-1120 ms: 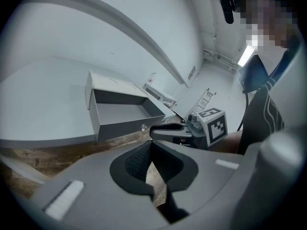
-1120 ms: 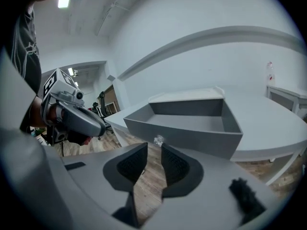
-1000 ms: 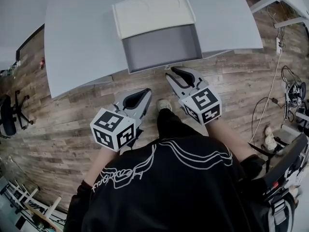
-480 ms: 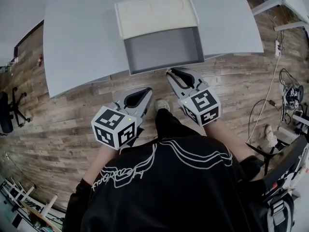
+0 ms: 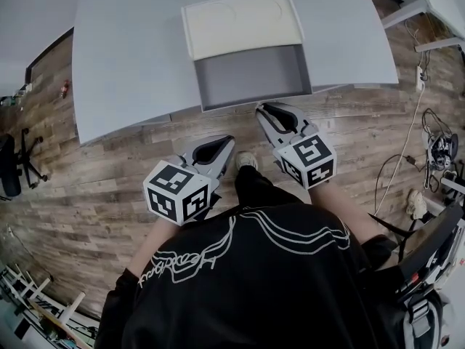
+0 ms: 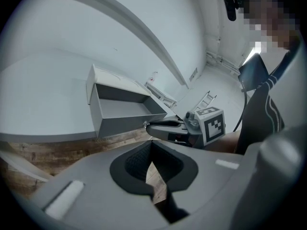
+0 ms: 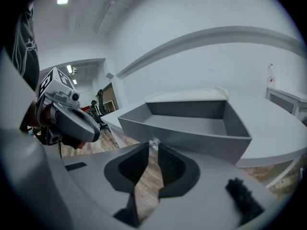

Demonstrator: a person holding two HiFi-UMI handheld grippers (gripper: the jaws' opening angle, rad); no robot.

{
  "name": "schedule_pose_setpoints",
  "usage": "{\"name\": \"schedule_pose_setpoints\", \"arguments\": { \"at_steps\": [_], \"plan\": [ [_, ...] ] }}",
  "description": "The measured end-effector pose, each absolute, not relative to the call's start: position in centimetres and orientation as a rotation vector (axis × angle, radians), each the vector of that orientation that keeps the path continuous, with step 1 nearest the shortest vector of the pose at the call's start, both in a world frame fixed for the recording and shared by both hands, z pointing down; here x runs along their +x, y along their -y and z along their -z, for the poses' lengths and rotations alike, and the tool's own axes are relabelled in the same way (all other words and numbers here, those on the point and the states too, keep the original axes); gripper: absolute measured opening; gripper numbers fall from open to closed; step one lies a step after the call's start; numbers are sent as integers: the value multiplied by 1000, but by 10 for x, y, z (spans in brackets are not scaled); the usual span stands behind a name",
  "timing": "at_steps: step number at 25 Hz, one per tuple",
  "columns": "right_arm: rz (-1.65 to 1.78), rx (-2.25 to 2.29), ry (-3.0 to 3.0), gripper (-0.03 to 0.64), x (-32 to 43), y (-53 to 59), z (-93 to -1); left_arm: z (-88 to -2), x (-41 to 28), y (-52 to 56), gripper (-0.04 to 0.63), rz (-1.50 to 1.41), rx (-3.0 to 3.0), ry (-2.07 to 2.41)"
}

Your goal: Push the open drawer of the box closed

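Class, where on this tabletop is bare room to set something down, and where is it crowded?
Bare table lies left of the box, with a narrower patch to its right. Crowded: the front edge, where the open drawer faces the right gripper.

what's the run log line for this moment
step: pre-push | drawer: open, empty | right gripper: tips at front knob, jaws a slit apart | left gripper: shut, short of table

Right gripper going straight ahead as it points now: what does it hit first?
Probably the small knob on the open drawer front, just beyond the right gripper and its narrowly parted jaws; whether they touch yet is unclear.
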State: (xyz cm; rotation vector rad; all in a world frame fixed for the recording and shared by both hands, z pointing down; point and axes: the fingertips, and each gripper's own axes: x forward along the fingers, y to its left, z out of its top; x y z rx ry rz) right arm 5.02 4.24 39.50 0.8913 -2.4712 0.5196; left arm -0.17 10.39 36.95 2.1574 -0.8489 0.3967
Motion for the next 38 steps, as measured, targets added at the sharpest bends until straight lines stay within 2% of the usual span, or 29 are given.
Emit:
{"name": "schedule_pose_setpoints", "arguments": {
  "at_steps": [9,16,38],
  "plan": [
    [-492,930,2453,67,53,-16,-391,-368,-11,-97,8,-371,2140,891],
    [-465,960,2426,67,28,1,-386,-362,-41,-99,8,-325,2117,924],
    [-434,1032,2367,69,30,75,-391,-360,-52,-95,8,-315,2073,1000]
  ]
}}
